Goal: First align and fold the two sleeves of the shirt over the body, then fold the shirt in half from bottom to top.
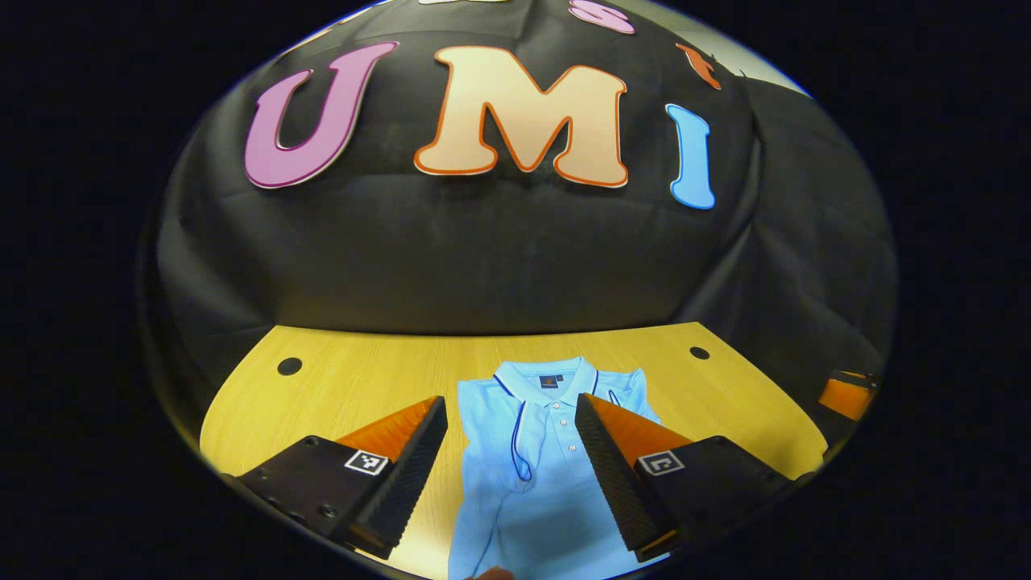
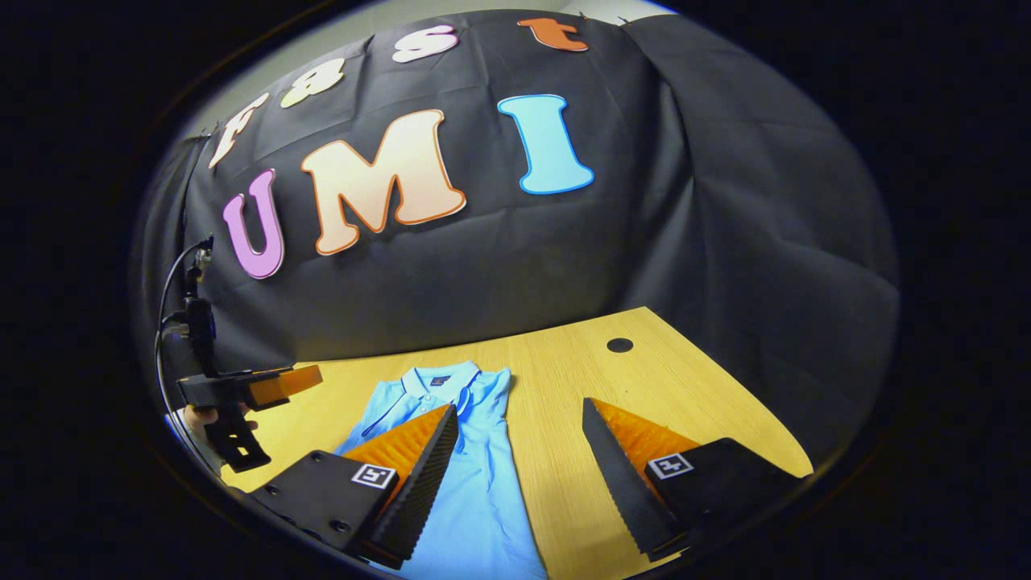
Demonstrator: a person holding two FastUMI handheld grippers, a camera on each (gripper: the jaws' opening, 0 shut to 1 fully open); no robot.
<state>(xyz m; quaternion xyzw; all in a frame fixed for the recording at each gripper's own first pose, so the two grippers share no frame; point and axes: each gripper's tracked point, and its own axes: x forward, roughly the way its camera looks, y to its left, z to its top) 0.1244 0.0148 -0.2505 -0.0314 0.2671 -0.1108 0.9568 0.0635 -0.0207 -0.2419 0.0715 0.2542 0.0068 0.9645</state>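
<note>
Both hand-held grippers (jaws apart) hover above shirt (image 1: 548, 483) on table (image 1: 362, 379)

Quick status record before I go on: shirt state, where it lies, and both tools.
shirt: light blue polo, collar toward the booth wall, both sleeves folded over the body
bottom-to-top fold: not yet done
surface: wooden table
left tool: open, above the shirt
right tool: open, over the shirt's right edge
</note>
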